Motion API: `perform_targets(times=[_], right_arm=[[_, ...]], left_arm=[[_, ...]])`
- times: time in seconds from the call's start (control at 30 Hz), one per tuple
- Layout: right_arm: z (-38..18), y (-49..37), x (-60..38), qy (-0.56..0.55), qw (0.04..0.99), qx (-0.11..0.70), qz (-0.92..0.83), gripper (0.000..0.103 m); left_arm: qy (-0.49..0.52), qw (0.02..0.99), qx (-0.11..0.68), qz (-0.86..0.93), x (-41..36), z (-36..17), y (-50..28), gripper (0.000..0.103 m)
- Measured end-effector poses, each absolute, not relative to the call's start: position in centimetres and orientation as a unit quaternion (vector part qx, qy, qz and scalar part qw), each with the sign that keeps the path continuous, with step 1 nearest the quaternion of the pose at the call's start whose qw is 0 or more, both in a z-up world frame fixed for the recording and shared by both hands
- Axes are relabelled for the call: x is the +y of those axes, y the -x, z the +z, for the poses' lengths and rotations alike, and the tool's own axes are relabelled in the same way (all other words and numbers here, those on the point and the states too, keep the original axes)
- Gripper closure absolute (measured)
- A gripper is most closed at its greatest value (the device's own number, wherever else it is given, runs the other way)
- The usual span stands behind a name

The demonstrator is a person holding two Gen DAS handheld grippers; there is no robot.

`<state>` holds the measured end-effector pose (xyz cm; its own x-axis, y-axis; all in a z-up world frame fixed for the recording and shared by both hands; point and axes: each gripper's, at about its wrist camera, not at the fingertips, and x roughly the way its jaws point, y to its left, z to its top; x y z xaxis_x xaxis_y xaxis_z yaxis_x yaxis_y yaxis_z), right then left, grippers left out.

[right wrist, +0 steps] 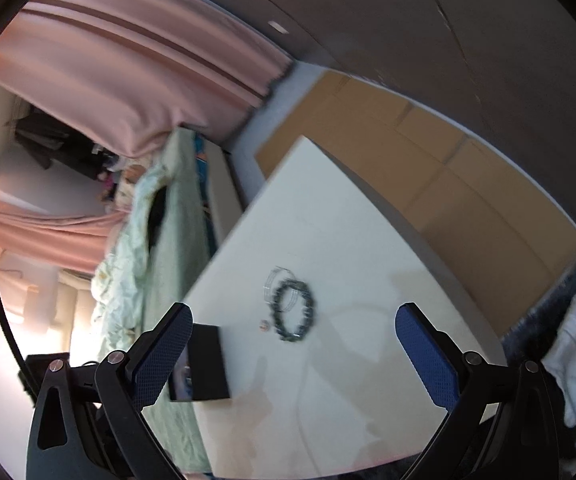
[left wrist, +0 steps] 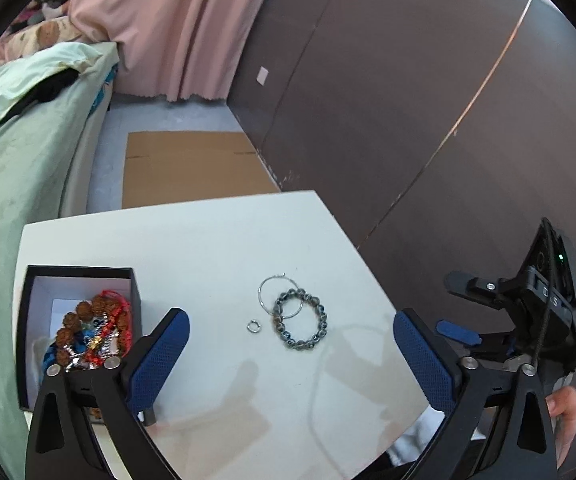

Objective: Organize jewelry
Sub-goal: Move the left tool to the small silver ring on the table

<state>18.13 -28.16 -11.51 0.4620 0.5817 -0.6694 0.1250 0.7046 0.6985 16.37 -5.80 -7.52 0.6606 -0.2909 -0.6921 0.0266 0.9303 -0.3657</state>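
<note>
Black square cardboard box point(left wrist: 32, 320), table's left edge, already holds beaded jewelry. Centre: small metal ring point(left wrist: 253, 327), thin wire hoop point(left wrist: 266, 286), dark beaded bracelet point(left wrist: 299, 320), awaiting transfer. Left gripper point(left wrist: 288, 344) and right gripper point(right wrist: 291, 344) spread wide, empty.

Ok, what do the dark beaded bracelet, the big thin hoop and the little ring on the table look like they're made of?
Dark beaded bracelet: glossy grey-black beads, likely polished stone or metal, judging by the glints. Thin hoop: fine silvery wire, probably metal. Small ring: shiny and silvery, apparently metal.
</note>
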Motion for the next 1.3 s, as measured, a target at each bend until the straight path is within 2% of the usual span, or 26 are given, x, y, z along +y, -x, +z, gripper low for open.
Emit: perform_targets(times=[0.07, 0.1, 0.13, 0.23, 0.4, 0.53, 0.77, 0.87, 0.97, 1.03, 1.3], right_arm=[[-12.3, -18.6, -28.4, -0.363, 0.765, 0.512, 0.144, 0.011], [-12.6, -18.9, -28.4, -0.365, 0.76, 0.519, 0.143, 0.018], [-12.9, -19.1, -28.5, -0.364, 0.757, 0.524, 0.142, 0.021], [-13.1, -19.6, -28.6, -0.355, 0.755, 0.534, 0.138, 0.027], [-13.0, -20.5, -28.5, -0.345, 0.757, 0.537, 0.143, 0.028], [-13.2, -21.0, -28.1, -0.338, 0.754, 0.543, 0.151, 0.035], [-13.5, -21.5, -27.5, -0.321, 0.753, 0.552, 0.156, 0.037], [-13.5, -21.5, -27.0, -0.312, 0.755, 0.555, 0.159, 0.039], [-13.5, -21.4, -26.3, -0.299, 0.757, 0.558, 0.162, 0.04], [-13.6, -21.3, -25.6, -0.288, 0.759, 0.56, 0.162, 0.04], [-14.0, -21.7, -22.8, -0.243, 0.762, 0.575, 0.173, 0.05]], left_arm=[[0.151, 0.892, 0.417, -0.088, -6.2, -8.1, -17.0, 0.018], [0.136, 0.888, 0.431, -0.084, -6.5, -8.8, -17.5, 0.026], [0.128, 0.886, 0.438, -0.081, -6.6, -9.1, -17.8, 0.033], [0.109, 0.876, 0.464, -0.072, -6.8, -10.6, -18.8, 0.044], [0.045, 0.876, 0.476, -0.065, -8.2, -12.0, -19.9, 0.047], [0.031, 0.866, 0.495, -0.07, -8.7, -13.5, -20.8, 0.058], [0.024, 0.853, 0.517, -0.06, -8.3, -15.6, -21.5, 0.059], [0.014, 0.857, 0.513, -0.055, -8.5, -16.0, -21.6, 0.063], [0.001, 0.861, 0.507, -0.045, -8.6, -16.0, -21.5, 0.073], [-0.003, 0.861, 0.506, -0.043, -8.6, -16.0, -21.5, 0.09], [0.022, 0.866, 0.497, -0.052, -7.5, -14.8, -20.9, 0.09]])
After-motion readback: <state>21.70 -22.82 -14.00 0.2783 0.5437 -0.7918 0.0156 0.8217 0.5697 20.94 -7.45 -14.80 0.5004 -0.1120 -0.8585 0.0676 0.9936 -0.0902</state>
